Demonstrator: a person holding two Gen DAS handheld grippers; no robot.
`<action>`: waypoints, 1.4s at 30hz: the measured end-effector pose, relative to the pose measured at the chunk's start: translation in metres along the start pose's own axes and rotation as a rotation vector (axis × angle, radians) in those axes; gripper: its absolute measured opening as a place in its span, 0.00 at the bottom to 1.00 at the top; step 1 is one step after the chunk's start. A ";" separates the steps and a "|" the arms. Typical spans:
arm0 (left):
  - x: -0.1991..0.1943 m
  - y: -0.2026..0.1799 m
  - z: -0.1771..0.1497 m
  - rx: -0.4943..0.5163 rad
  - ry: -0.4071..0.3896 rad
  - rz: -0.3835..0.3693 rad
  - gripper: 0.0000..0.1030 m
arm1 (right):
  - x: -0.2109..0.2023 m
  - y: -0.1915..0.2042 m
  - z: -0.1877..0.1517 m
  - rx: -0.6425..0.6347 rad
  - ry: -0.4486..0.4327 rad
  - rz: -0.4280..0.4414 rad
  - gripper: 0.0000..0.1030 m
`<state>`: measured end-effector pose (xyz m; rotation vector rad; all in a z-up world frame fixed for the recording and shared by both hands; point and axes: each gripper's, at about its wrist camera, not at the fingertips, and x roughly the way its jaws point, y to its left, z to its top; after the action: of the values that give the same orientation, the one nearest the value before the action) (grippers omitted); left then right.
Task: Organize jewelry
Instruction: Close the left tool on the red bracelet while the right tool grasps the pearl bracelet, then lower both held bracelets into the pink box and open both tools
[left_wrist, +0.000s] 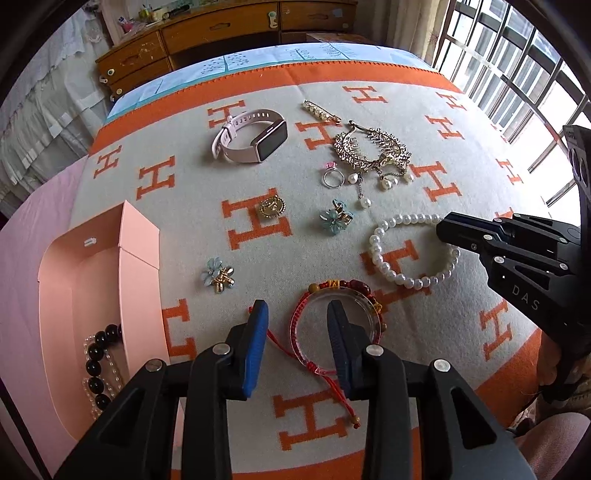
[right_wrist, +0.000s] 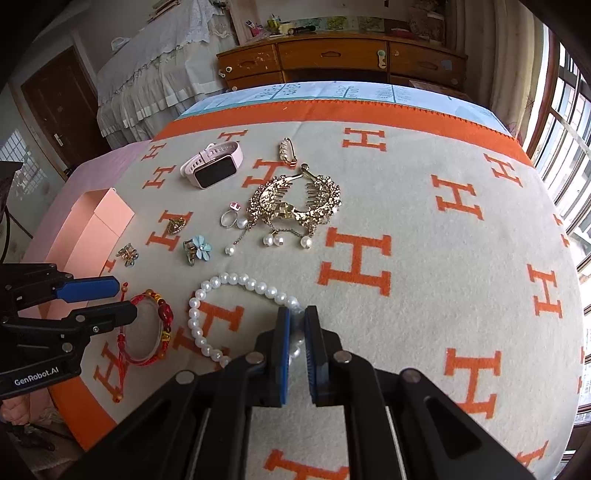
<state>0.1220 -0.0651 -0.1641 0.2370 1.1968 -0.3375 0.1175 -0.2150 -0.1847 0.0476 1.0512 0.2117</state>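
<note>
While left claw (left_wrist: 297, 317) gapes over red bracelet (left_wrist: 334, 325), right claw (right_wrist: 297, 325) pinches pearl bracelet (right_wrist: 207, 306).

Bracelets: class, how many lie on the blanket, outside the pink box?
2. The red bead bracelet lies under the open left hand-held gripper; the pearl bracelet is pinched by the right hand-held gripper. None seem hidden.

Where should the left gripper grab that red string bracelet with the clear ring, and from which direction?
Take the red bracelet by its near rim, where cord and clear ring run together, coming straight down from above. It lies flat on the blanket, so only a thin edge can be pinched. The left gripper hangs open, one finger already inside the loop. Avoid the loose knotted tail.
</note>
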 end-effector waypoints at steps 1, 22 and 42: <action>0.000 -0.001 0.001 0.004 0.000 0.006 0.31 | 0.000 0.000 0.000 0.000 0.000 0.002 0.08; 0.010 0.005 0.001 -0.054 0.019 -0.042 0.04 | -0.002 -0.002 0.000 0.013 -0.006 0.003 0.07; -0.152 0.128 -0.041 -0.325 -0.355 0.080 0.04 | -0.149 0.082 0.048 -0.093 -0.349 0.003 0.07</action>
<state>0.0856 0.0874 -0.0355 -0.0577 0.8721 -0.1040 0.0756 -0.1610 -0.0212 0.0018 0.6925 0.2454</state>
